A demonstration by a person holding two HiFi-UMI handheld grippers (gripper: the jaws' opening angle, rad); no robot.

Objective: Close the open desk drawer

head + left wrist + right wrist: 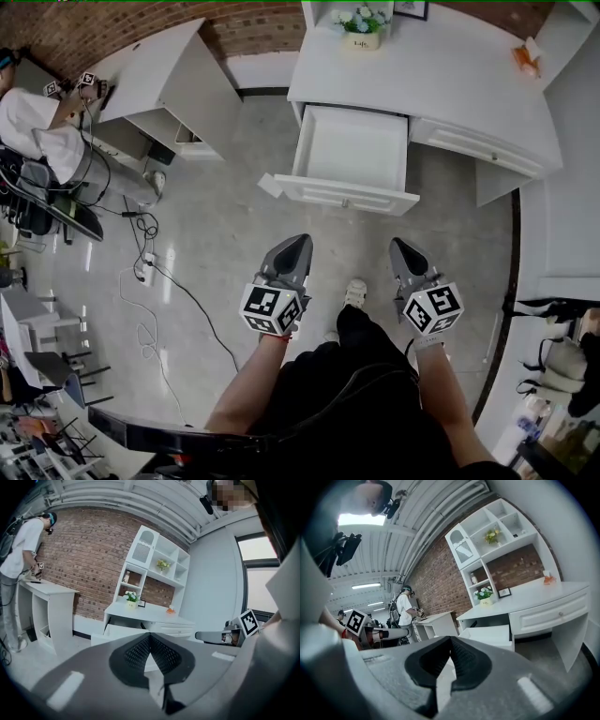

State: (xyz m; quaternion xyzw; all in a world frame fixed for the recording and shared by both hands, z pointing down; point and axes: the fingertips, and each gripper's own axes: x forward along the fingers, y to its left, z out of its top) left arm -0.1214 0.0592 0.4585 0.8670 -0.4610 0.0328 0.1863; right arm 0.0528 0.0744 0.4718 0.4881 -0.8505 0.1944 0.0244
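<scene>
The desk drawer stood pulled out from the white desk, its front panel facing the person and its inside bare and white. Both grippers hung over the grey floor, well apart from the drawer and touching nothing. In the head view the left gripper pointed up toward the left part of the drawer front and the right gripper toward its right part, so the drawer lay ahead of the 2 and spanned the gap between them. The left gripper view showed the left gripper with its jaws pressed together and nothing between them, the drawer just past the tips in the distance. The right gripper view showed the right gripper likewise closed and empty, with the drawer beyond and slightly to the right of its tips. On the desk top sat a small flower pot at the back and an orange object near the right corner. A second white desk stood off to the left, and another person in a white shirt stood at it.
</scene>
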